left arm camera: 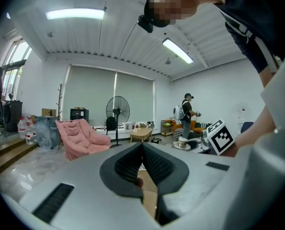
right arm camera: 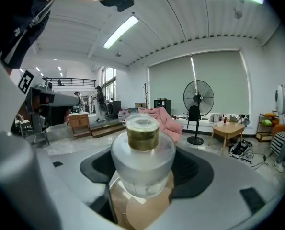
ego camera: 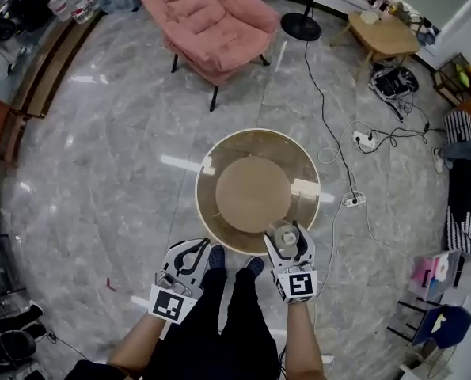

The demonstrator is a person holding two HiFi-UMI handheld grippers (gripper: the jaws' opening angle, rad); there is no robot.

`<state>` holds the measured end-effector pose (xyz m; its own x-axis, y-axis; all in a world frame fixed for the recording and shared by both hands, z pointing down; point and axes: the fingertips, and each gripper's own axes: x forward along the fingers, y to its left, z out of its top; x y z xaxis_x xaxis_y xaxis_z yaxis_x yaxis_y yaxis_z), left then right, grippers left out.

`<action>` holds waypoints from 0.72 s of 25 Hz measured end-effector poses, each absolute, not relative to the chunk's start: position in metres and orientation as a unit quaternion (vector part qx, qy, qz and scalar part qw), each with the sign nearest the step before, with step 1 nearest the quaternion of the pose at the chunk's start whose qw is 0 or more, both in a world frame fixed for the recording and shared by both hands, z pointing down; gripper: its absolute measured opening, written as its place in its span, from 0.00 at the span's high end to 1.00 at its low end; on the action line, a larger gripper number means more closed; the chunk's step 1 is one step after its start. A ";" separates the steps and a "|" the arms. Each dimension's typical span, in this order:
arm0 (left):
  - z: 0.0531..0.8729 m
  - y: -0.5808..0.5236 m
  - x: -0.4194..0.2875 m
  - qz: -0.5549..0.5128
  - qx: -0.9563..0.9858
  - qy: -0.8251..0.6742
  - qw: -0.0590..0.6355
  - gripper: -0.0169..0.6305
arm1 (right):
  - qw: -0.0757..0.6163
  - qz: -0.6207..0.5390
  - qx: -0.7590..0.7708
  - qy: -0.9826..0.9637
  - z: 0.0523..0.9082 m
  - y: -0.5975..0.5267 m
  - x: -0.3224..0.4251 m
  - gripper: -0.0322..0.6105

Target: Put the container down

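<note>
The job is not done yet, as far as I can see. The frosted glass bottle (right arm camera: 142, 162), which is the container I have to put down, is in my right gripper (ego camera: 289, 245). It is not standing free anywhere. From the head view it hangs over the near right part of the round table (ego camera: 211, 153), just inside the rim. I cannot tell if its bottom touches the glass top or sits a little above it. What I think is left is to lower it until it stands on the table, then let go and pull the gripper back. In the right gripper view the two jaws are spread about as wide as the bottle's fat body, and the dark pads press on it from both sides. So this gripper is clamped on the bottle. The bottle stands upright, with its gold neck and clear cap pointing up. Under it I see the round wooden disc (ego camera: 253, 194) that lies below the glass. My left gripper (ego camera: 194, 252) is off the table, near the front edge and above my shoes. Its jaws are pressed together at the tips and there is nothing between them. It is well apart from the bottle and does not touch it.
</note>
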<state>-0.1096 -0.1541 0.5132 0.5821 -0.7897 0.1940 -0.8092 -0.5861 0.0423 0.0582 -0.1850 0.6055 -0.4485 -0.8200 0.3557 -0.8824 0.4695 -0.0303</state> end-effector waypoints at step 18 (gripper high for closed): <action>0.671 -0.167 -0.099 0.113 0.879 -0.460 0.063 0.94 | 0.195 0.143 0.487 -0.839 0.869 -0.239 0.069 0.43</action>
<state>-0.0989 -0.1671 0.6708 0.5520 -0.7936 0.2558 -0.8220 -0.5695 0.0067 0.0687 -0.2390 0.8690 -0.4503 -0.7608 0.4674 -0.8728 0.4855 -0.0506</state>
